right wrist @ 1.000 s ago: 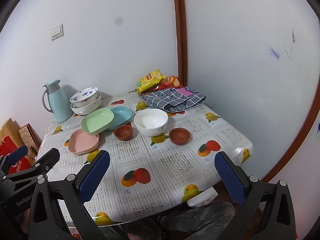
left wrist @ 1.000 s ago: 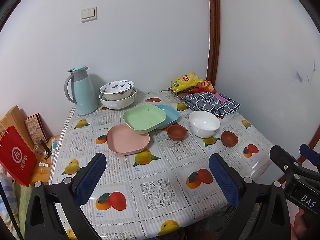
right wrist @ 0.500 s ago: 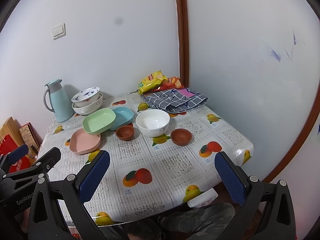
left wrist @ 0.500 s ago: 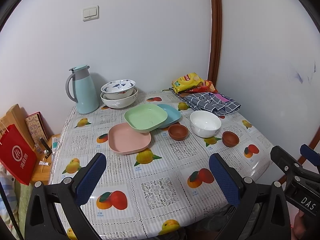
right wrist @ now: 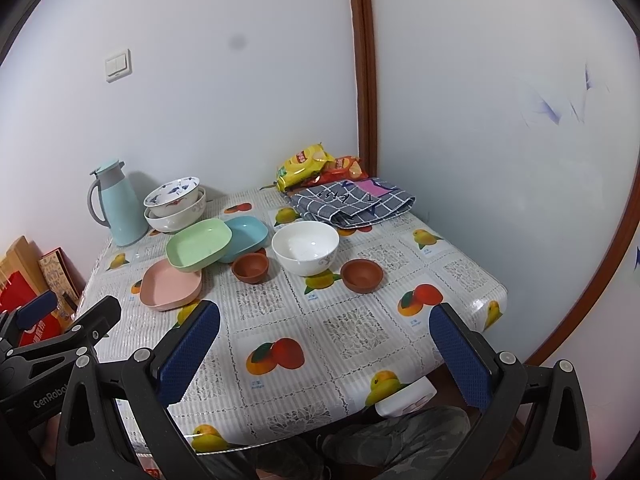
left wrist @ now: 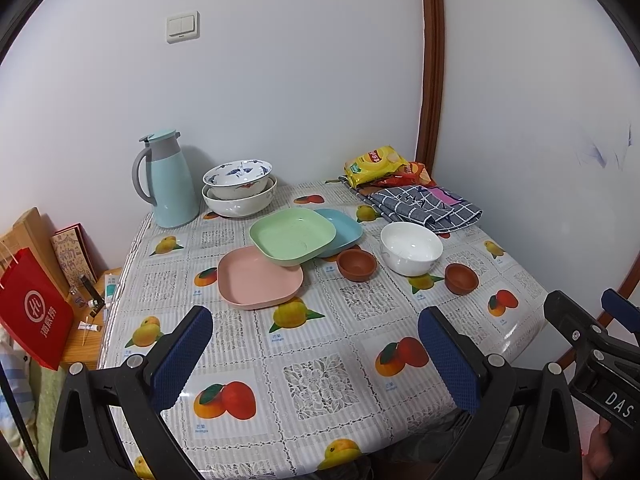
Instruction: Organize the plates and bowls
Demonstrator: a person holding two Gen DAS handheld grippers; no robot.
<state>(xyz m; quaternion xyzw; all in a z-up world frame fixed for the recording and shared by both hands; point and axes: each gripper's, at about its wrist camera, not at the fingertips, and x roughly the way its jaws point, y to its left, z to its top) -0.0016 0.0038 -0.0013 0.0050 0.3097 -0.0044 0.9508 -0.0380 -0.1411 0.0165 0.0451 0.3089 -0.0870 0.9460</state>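
Compared with one second earlier, almost nothing had changed: only a very small shift of both views was seen, and no dish was moved. The left gripper (left wrist: 314, 354) was held above the near edge of the tabletop (left wrist: 328, 384), its fingers spread wide and holding nothing. Near the far left corner a thermos (left wrist: 170, 182) was placed, with two stacked patterned bowls (left wrist: 239, 192) just beside it. Toward the middle, a pink plate (left wrist: 259, 282) was lying flat; a green plate (left wrist: 292, 236) was leaned over it and over a blue plate (left wrist: 340, 230). Further right a brown cup (left wrist: 357, 265), a white bowl (left wrist: 411, 248) and a second brown cup (left wrist: 461, 278) were standing apart. The right gripper (right wrist: 324, 350) was also held wide, with nothing between its fingers.
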